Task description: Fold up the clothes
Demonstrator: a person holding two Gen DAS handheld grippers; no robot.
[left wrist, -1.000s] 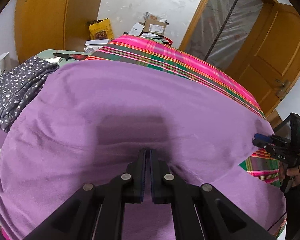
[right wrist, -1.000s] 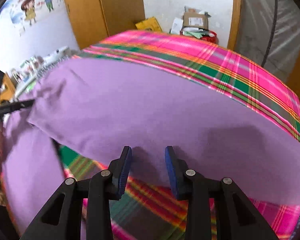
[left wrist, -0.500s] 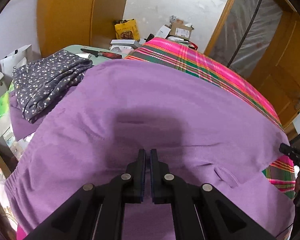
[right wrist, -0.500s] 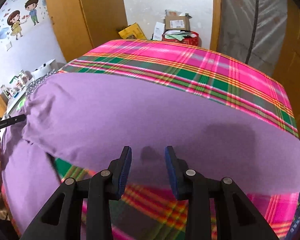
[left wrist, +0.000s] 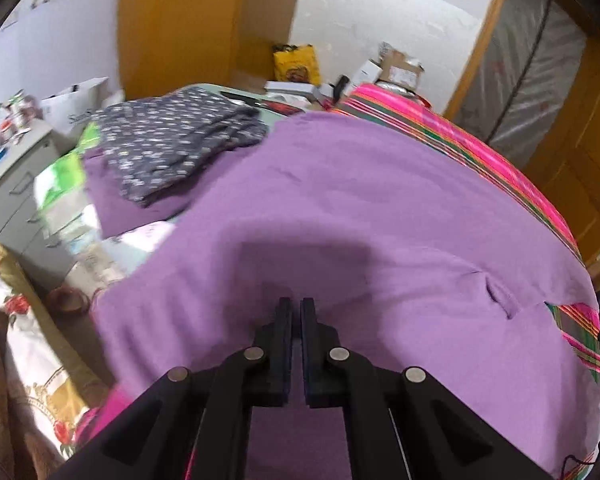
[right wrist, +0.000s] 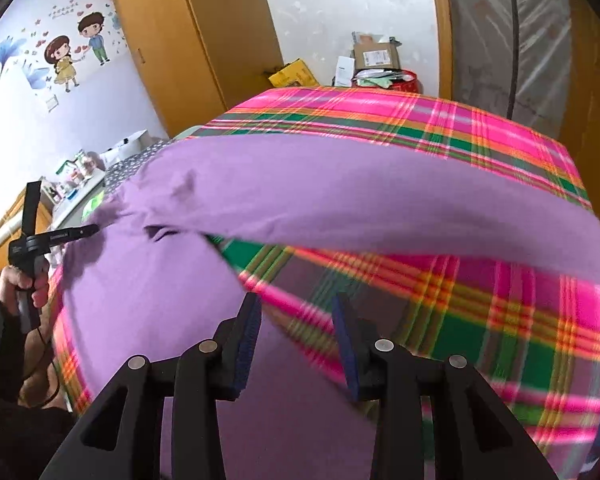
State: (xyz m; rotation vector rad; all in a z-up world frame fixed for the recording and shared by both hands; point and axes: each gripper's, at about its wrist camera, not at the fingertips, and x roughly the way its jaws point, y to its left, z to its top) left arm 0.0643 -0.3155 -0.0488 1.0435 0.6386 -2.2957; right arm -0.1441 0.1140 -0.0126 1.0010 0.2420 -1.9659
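Observation:
A large purple garment (left wrist: 360, 200) lies spread over the pink and green plaid bedspread (left wrist: 440, 128). My left gripper (left wrist: 296, 312) has its fingers pressed together with purple cloth around and under them. In the right wrist view the left gripper (right wrist: 90, 231), held by a hand (right wrist: 20, 284), pinches the purple garment (right wrist: 340, 184) at its left edge, and the cloth lifts there in a fold. My right gripper (right wrist: 296, 308) is open, with nothing between its fingers. It hovers where the near purple layer meets the bare plaid bedspread (right wrist: 480, 300).
A folded dark floral garment (left wrist: 168, 148) rests on another purple piece at the far left of the bed. Grey drawers (left wrist: 16, 200) with small items stand left of the bed. Cardboard boxes (right wrist: 376, 56) and a yellow bag (left wrist: 296, 64) sit beyond the far end, by a wooden wardrobe (right wrist: 204, 40).
My left gripper has carried the purple cloth to the left, still shut. My right gripper has drawn back from the folded edge, still open, and a band of plaid now shows in front of it.

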